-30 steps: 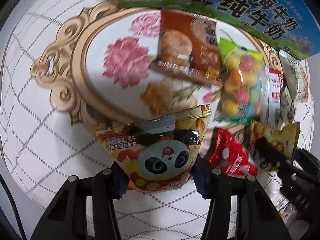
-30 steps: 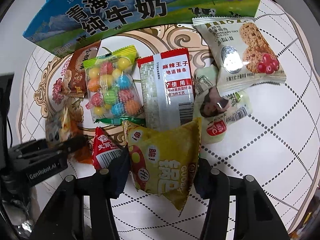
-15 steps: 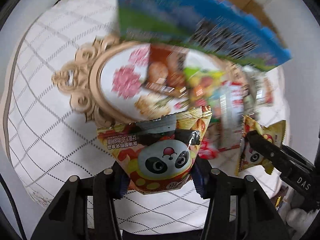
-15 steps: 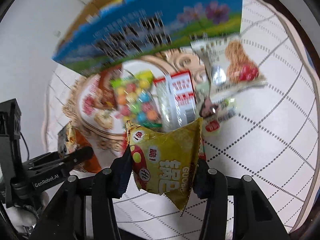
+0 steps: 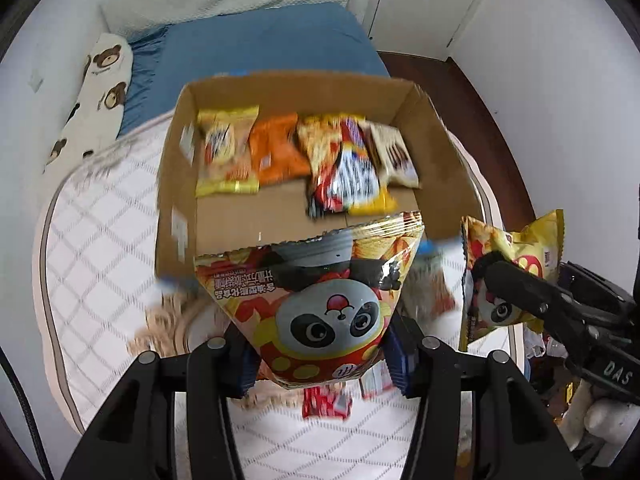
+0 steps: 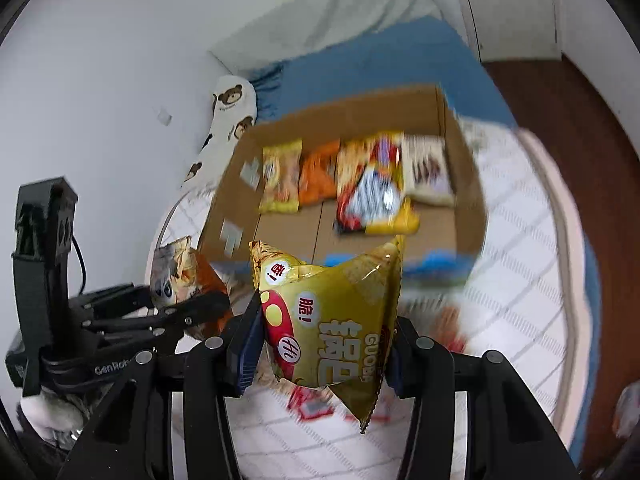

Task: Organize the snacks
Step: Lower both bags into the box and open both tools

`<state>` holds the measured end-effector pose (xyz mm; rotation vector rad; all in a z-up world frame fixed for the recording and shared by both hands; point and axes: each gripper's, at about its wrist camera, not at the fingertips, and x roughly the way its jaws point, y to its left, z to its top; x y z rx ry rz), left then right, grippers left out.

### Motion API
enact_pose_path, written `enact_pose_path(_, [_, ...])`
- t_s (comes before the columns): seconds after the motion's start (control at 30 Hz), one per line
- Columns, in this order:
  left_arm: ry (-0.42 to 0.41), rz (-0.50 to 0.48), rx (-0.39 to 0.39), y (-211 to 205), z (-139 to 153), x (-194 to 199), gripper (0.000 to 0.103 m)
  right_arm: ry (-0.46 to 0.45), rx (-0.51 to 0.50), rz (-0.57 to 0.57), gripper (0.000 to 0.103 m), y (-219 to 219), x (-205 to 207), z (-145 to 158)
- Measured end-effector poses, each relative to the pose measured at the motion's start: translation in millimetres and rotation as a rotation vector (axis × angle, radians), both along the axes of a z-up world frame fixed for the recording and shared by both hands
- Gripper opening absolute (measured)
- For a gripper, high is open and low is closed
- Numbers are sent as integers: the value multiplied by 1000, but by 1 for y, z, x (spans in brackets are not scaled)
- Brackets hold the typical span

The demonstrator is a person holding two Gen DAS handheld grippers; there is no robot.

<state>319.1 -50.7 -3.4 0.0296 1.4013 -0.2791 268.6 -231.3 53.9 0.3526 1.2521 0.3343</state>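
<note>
My left gripper (image 5: 322, 356) is shut on an orange-red panda snack bag (image 5: 320, 300), held above the table, short of the box's near wall. My right gripper (image 6: 322, 350) is shut on a yellow snack bag (image 6: 332, 320), also raised. Each gripper shows in the other view: the right one with its yellow bag (image 5: 508, 276), the left one with its panda bag (image 6: 180, 272). Ahead stands an open cardboard box (image 5: 176, 200), also in the right wrist view (image 6: 468, 200), with several snack packs lying in a row at its far end (image 5: 304, 156). Loose packs below are blurred.
The box stands on a round table with a white quilted cloth (image 5: 92, 280). Behind it are a blue bed (image 5: 260, 44) and a bear-print pillow (image 5: 100, 88). White walls and a dark wood floor (image 6: 580, 128) lie around.
Both grippers have risen and tilted up with their bags. The view went from the snacks on the table and the box's printed side to looking into the open box.
</note>
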Motion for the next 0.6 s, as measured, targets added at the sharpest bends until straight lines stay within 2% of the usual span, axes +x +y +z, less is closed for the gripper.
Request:
enact_pose_path(0.1, [56,7,-8,-8,-13,40,48,14,-9,29,52,-4,36,-3])
enact_pose_path(0.3, [181,19,-8,-18,-56,94,48,104,-15,70,53,-5,95,-45])
enact_pose_path(0.53, [316,8,-20,-31,-108,115,49,216,-5,96,53,-1,117,-102])
enact_pose_path(0.6, [357,-5,-22,-35,-121,114,50,282,-1,96,61,-1,119,-122])
